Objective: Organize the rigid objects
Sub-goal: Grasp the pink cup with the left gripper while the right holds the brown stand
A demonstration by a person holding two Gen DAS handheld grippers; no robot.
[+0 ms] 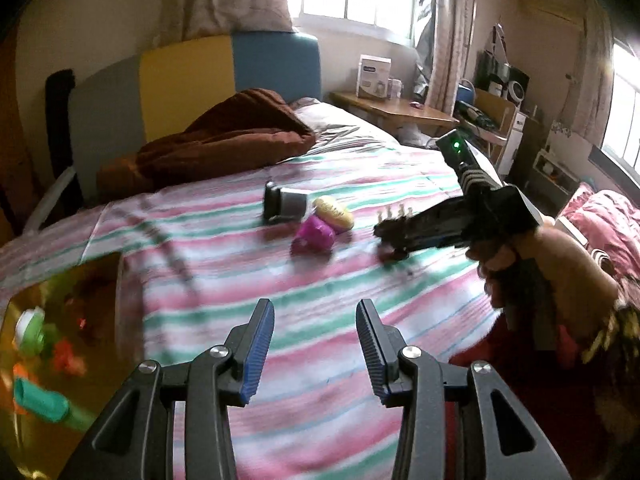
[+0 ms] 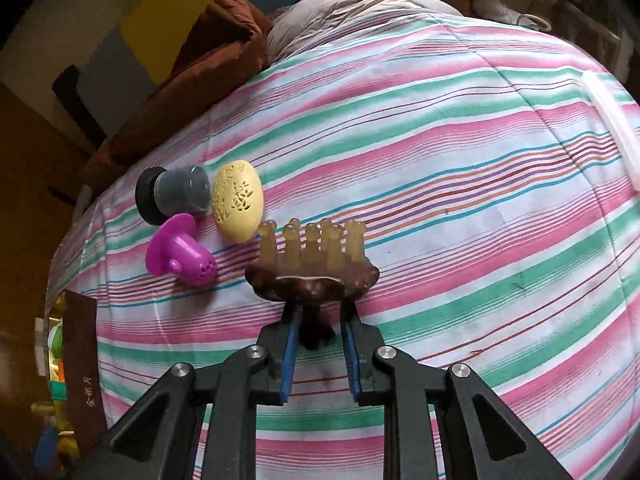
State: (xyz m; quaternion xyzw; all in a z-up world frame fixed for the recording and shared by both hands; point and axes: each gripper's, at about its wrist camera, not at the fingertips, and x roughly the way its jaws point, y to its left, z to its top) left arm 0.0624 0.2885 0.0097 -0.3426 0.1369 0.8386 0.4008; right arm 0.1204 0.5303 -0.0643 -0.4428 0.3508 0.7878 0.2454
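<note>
On the striped bedspread (image 2: 440, 160) lie a grey cup with a black lid (image 2: 176, 196), a yellow carved egg (image 2: 238, 206) and a magenta perforated piece (image 2: 182, 258), close together. My right gripper (image 2: 320, 314) is shut on the knob of a brown scalp massager (image 2: 312, 280), whose pale prongs point up just right of the egg. In the left wrist view, the same cup (image 1: 286, 202), egg (image 1: 334, 212) and magenta piece (image 1: 314, 236) lie ahead. The right gripper (image 1: 390, 240) holds the massager (image 1: 394, 213) beside them. My left gripper (image 1: 314, 308) is open and holds nothing, above the bedspread.
A gold box (image 1: 60, 320) with colourful toys sits at the bed's left edge; its brown wall (image 2: 80, 360) shows in the right wrist view. A brown blanket (image 1: 212, 136) and a pillow (image 1: 340, 120) lie by the headboard. A wooden nightstand (image 1: 396, 110) stands beyond. A person's hand (image 1: 520, 248) grips the right tool.
</note>
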